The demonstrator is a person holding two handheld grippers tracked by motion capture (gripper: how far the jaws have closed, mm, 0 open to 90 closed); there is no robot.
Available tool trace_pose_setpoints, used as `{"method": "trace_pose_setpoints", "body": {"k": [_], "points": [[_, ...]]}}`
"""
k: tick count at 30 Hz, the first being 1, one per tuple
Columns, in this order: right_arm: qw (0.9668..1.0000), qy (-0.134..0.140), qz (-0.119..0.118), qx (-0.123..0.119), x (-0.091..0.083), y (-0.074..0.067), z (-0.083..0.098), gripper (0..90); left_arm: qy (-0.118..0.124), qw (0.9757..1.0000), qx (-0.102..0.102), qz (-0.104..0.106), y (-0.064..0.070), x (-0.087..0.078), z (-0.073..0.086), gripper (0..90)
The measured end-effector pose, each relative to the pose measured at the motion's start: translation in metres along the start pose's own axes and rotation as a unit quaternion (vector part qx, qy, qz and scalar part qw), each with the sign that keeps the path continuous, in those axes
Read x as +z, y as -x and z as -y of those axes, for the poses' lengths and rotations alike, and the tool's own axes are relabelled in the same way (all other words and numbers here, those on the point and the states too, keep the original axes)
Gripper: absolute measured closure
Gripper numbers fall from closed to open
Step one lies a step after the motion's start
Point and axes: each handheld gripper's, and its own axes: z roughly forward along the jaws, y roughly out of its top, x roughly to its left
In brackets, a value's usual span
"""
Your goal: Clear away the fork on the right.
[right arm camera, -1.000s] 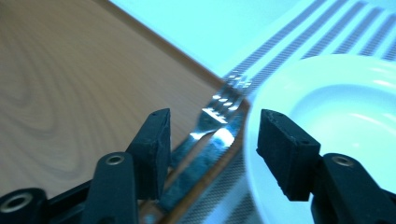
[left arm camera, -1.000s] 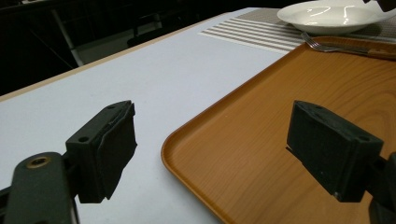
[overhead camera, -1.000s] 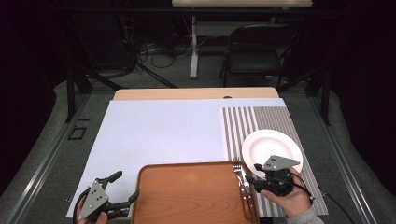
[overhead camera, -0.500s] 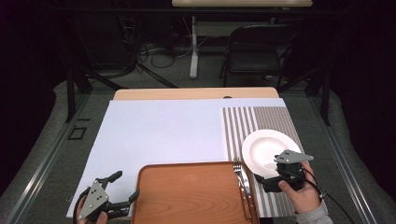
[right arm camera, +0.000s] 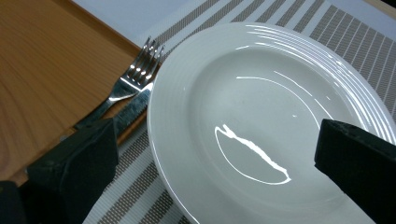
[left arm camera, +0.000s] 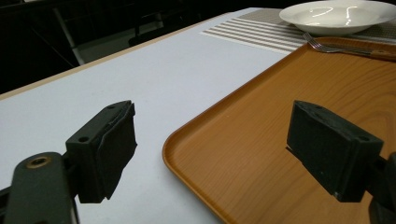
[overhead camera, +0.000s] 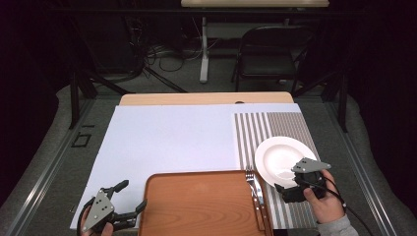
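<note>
A white sheet (overhead camera: 177,142) covers most of the table, with a striped placemat (overhead camera: 275,130) laid along its right side. At the near edge sits a wooden tray (overhead camera: 201,204), bare across its middle, with a fork (overhead camera: 253,182) and a knife (overhead camera: 260,209) lying along its right rim; in the right gripper view the fork's tines reach up beside the edge of the white plate (right arm camera: 275,121), which rests on the placemat just right of the tray. The plate is empty and shows glossy highlights. The right gripper (overhead camera: 295,189), held in a hand (overhead camera: 324,201) at the near right, sits just at the plate's near rim; in its own view the jaws stand wide apart, one over the tray's edge near the knife, the other over the plate's far side, holding nothing. The left gripper (overhead camera: 130,199) sits at the near left corner of the tray, jaws also wide apart and empty; in the left gripper view one jaw hangs over the white sheet and the other over the tray's surface, with the tray's rounded corner between them.
</note>
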Motion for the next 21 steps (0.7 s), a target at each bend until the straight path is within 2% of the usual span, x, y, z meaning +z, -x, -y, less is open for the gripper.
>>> {"method": "trace_pose_setpoints", "body": {"k": [2, 5, 11, 17, 21], "points": [[0.9998, -0.006, 0.008, -0.016, -0.0006, -0.0004, 0.0005, 0.0, 0.0, 1.0, 0.0, 0.0, 0.0, 0.0, 0.0, 15.6], [0.9993, -0.011, 0.007, -0.035, -0.0005, -0.0008, 0.0014, 0.0, 0.0, 1.0, 0.0, 0.0, 0.0, -0.0001, 0.0, 15.6], [0.9981, -0.018, 0.024, -0.054, 0.0014, -0.0002, 0.0041, 0.0, 0.002, 1.0, -0.001, 0.002, -0.0005, -0.0006, 0.0, 15.6], [0.9951, -0.024, 0.048, -0.083, 0.0024, 0.0003, 0.0069, 0.0, 0.004, 1.0, -0.007, 0.004, -0.0011, -0.001, 0.0002, 15.6], [0.995, -0.03, 0.048, -0.082, 0.0049, 0.0015, 0.0095, 0.0, 0.004, 0.9998, -0.015, 0.008, -0.0019, -0.0012, 0.0003, 15.6]]}}
